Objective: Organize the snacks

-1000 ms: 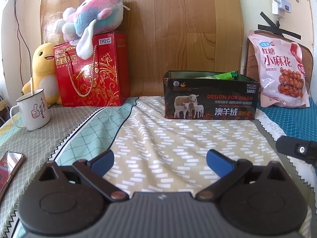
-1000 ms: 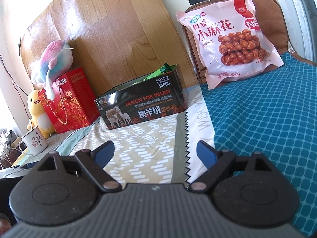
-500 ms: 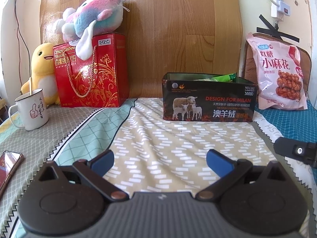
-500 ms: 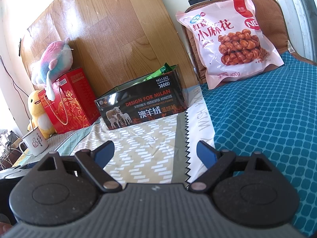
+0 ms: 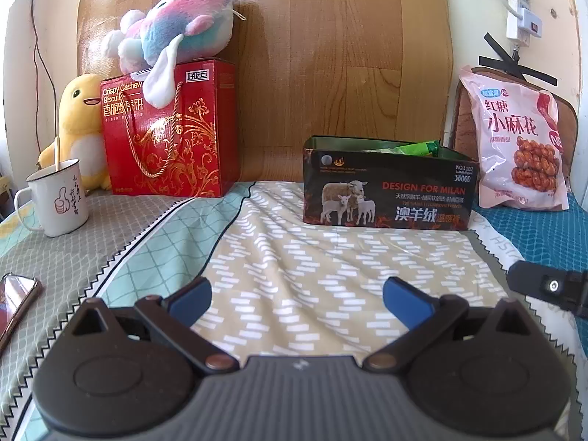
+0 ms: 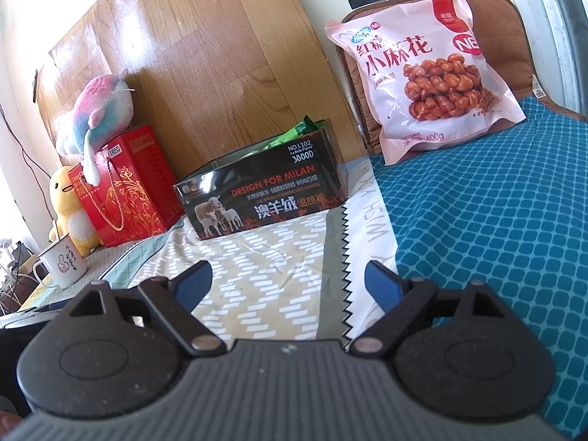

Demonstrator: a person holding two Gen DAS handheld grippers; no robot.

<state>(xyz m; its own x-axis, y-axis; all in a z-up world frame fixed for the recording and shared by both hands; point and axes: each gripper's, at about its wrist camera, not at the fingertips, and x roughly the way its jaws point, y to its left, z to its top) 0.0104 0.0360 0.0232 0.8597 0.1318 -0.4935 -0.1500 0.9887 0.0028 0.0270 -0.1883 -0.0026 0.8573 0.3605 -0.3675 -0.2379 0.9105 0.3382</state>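
A black open-topped box [image 5: 389, 191] printed with sheep stands on the patterned cloth against the wooden board; a green snack packet [image 5: 419, 147] pokes out of its right end. The box also shows in the right wrist view [image 6: 261, 198], with the green packet [image 6: 294, 134]. A large pink bag of fried dough twists [image 5: 518, 143] leans upright at the far right, and shows closer in the right wrist view [image 6: 426, 73]. My left gripper [image 5: 296, 294] is open and empty, low over the cloth, well short of the box. My right gripper [image 6: 286, 283] is open and empty, its body [image 5: 547, 286] seen at the right.
A red biscuit gift box [image 5: 165, 132] with a pastel plush [image 5: 172, 33] on top stands at the back left, beside a yellow duck plush [image 5: 77, 125]. A white mug [image 5: 57, 198] with a stick stands left. A phone [image 5: 14, 301] lies at the left edge. A teal mat [image 6: 496, 213] covers the right.
My left gripper has drawn back a little and tilted up, so the box and pink bag sit farther away. The right gripper has barely moved.
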